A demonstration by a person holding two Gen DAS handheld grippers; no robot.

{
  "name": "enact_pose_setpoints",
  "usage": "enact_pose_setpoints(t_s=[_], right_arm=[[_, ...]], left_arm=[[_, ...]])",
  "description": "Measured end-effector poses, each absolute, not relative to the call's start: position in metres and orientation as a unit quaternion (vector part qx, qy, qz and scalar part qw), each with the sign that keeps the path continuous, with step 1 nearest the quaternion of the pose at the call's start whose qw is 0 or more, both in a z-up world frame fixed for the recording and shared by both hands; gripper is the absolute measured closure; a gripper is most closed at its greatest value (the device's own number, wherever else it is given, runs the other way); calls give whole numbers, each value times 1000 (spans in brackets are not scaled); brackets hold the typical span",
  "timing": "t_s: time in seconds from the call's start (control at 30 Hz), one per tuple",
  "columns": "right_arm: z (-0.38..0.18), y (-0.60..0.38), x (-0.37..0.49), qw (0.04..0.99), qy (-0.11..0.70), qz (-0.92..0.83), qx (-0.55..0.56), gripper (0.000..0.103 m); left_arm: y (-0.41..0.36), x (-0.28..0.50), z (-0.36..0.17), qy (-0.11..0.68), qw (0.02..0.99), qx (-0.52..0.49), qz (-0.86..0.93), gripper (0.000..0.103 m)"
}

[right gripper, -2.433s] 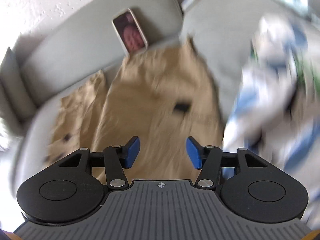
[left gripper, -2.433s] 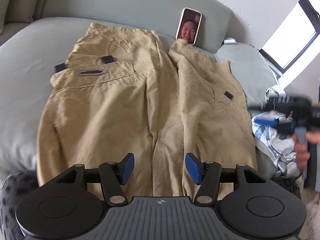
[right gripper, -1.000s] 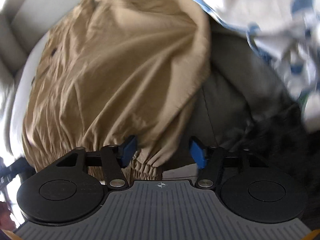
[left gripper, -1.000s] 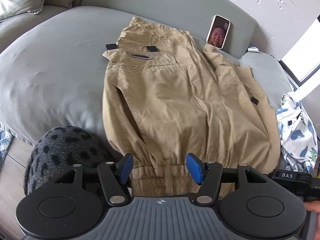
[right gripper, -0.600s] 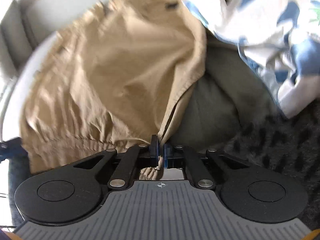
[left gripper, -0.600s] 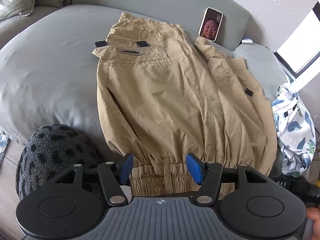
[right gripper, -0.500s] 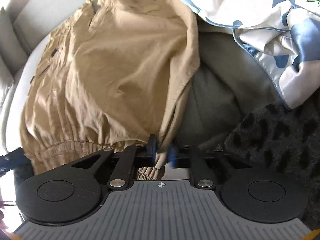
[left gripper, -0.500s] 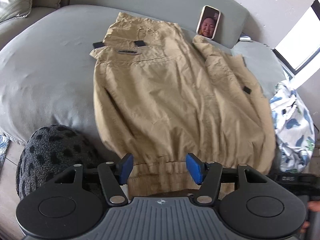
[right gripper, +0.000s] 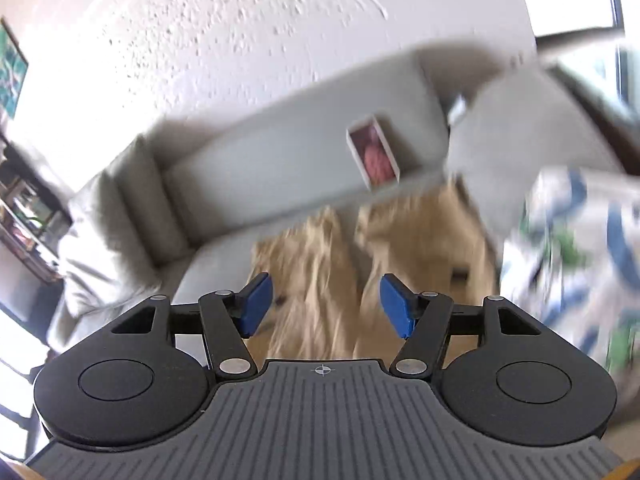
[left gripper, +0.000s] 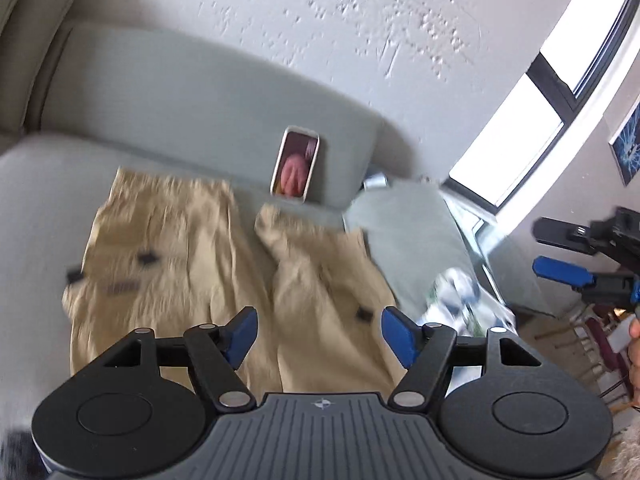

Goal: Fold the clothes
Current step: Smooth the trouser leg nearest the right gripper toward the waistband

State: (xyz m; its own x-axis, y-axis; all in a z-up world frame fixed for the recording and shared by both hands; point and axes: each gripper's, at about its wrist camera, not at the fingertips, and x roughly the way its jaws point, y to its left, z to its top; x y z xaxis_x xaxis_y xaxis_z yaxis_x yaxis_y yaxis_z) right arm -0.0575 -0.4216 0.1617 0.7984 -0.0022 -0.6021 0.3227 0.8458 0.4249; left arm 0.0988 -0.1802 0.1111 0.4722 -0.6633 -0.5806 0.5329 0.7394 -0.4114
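Note:
Tan cargo trousers point(left gripper: 180, 264) lie spread on a grey sofa, their two legs pointing toward the backrest; both views are blurred by motion. My left gripper point(left gripper: 318, 338) hovers open above the near part of the trousers, with nothing between its blue pads. The right wrist view shows the same trousers point(right gripper: 320, 272) below and ahead of my right gripper point(right gripper: 323, 306), which is open and empty too. That right gripper point(left gripper: 576, 260) also appears at the right edge of the left wrist view, held by a hand point(left gripper: 634, 344).
A phone point(left gripper: 295, 170) leans against the sofa backrest point(left gripper: 192, 96) just past the trouser legs. A white garment with blue and green print point(right gripper: 576, 248) lies right of the trousers beside a grey cushion point(left gripper: 404, 236). A window point(left gripper: 520, 136) is at the right.
My right gripper, which was shut on the trousers' waistband corner, has let go and opened. Both grippers have risen and tilted up, so wall and backrest now fill the upper views.

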Motion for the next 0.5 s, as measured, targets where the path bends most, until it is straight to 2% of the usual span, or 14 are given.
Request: enact_pose_setpoints(t_s=[0.07,0.1,0.17,0.23,0.3,0.37,0.4,0.43,0.5], right_arm=[[150,-436,-26,912,317,-110,235,32],[144,-444,-9,912,323,-121,221,26],[108,-470,29,900,347,-141,221,26],[70,-496,68,886,372,-161,224,28],[32,-523,101,869,405,-180,221,42],[-3,-546,134,855,434,-196,209,47],[-18,-557,153,852,440,-201,200,49],[-34,-569,171,849,446,-206,193,49],[-62,-593,205,844,455,-217,186,49]], left_arm=[[-202,116,97,376,859,-61,-343,35],[-215,126,87,384,858,-49,-337,36],[-239,148,62,404,851,-34,-333,37],[-255,165,40,419,844,-29,-335,39],[-272,183,19,433,835,-24,-337,44],[-288,201,-3,448,827,-18,-339,52],[-296,210,-14,455,823,-16,-340,60],[-304,218,-24,462,818,-13,-341,64],[-302,227,-36,467,811,-27,-353,64]])
